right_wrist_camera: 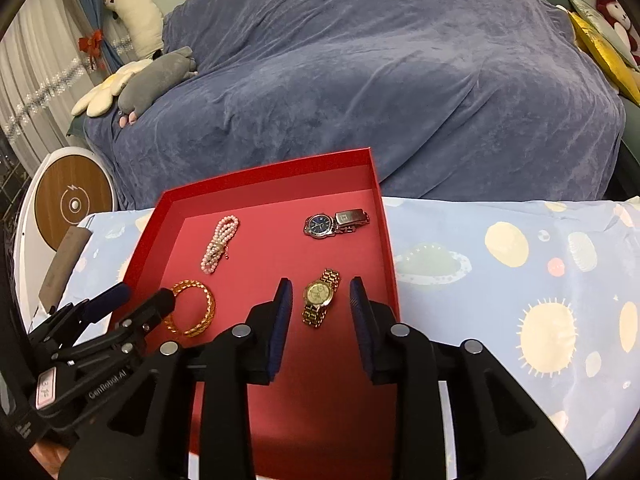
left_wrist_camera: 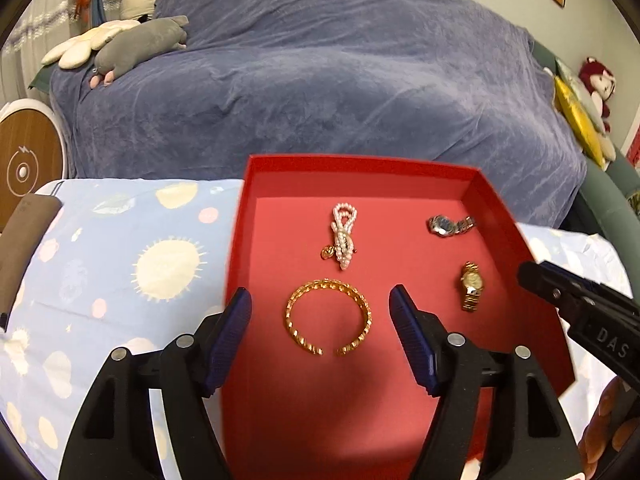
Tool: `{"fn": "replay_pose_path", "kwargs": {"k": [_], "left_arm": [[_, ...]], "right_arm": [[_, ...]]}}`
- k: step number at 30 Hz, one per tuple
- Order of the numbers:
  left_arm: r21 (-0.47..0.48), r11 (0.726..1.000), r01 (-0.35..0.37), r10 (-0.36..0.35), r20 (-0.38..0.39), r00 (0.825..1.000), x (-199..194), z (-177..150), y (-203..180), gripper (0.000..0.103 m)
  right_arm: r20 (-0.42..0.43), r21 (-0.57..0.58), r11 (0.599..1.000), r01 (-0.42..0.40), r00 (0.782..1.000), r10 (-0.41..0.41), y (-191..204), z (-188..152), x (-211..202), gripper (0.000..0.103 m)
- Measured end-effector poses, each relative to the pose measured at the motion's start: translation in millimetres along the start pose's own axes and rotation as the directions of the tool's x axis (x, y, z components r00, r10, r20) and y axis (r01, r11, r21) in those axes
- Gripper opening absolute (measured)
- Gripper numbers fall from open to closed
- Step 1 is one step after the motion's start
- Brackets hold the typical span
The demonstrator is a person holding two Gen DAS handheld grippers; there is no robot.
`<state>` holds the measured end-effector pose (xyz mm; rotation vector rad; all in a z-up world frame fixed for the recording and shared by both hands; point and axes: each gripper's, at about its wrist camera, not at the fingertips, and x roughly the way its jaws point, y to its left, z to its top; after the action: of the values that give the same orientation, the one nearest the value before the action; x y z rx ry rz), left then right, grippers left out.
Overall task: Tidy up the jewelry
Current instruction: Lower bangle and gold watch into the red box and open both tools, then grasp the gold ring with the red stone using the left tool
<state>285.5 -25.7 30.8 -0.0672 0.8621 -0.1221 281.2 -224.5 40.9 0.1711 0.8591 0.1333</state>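
Note:
A red tray (left_wrist_camera: pixel 504 216) (right_wrist_camera: pixel 384 216) lies on the table. In it lie a gold bangle (left_wrist_camera: pixel 329 317) (right_wrist_camera: pixel 191 313), a pearl bracelet (left_wrist_camera: pixel 344 236) (right_wrist_camera: pixel 218 243), a silver watch (left_wrist_camera: pixel 450 225) (right_wrist_camera: pixel 334 221) and a gold watch (left_wrist_camera: pixel 471 286) (right_wrist_camera: pixel 321 298). My left gripper (left_wrist_camera: pixel 321 302) is open and empty, its fingers either side of the gold bangle, above it. My right gripper (right_wrist_camera: pixel 320 294) is open and empty, its fingers either side of the gold watch. The right gripper also shows at the right of the left wrist view (left_wrist_camera: pixel 576 304); the left gripper shows at the left of the right wrist view (right_wrist_camera: pixel 132 300).
The table has a light blue cloth with sun and planet prints (left_wrist_camera: pixel 120 264) (right_wrist_camera: pixel 520 280). Behind it is a sofa under a blue-grey cover (left_wrist_camera: pixel 320 80) (right_wrist_camera: pixel 380 72) with plush toys (left_wrist_camera: pixel 140 44). A round wood-faced device (right_wrist_camera: pixel 74 204) stands at the left.

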Motion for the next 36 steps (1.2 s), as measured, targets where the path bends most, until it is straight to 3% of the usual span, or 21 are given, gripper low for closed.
{"fn": "replay_pose_path", "kwargs": {"k": [8,15,21,36], "left_arm": [[-0.047,0.999,-0.001,0.002,0.023,1.000,-85,-23,21,0.072],[-0.088,0.996,-0.006,0.007,0.010,1.000,-131,-86,29,0.073],[-0.068,0.998,-0.006,0.004,-0.026,1.000,-130,-132,29,0.073],[-0.027,0.999,-0.028,0.026,-0.074,0.997,-93,-154,33,0.072]], "right_arm": [[0.009,-0.025,1.000,-0.014,1.000,0.015,-1,-52,-92,0.043],[-0.006,0.010,0.999,-0.044,0.999,0.044,5,-115,-132,0.047],[-0.033,0.044,0.996,-0.079,0.996,0.080,14,-152,-133,0.050],[-0.126,-0.028,0.998,-0.053,0.991,0.049,36,-168,-98,0.050]]}}
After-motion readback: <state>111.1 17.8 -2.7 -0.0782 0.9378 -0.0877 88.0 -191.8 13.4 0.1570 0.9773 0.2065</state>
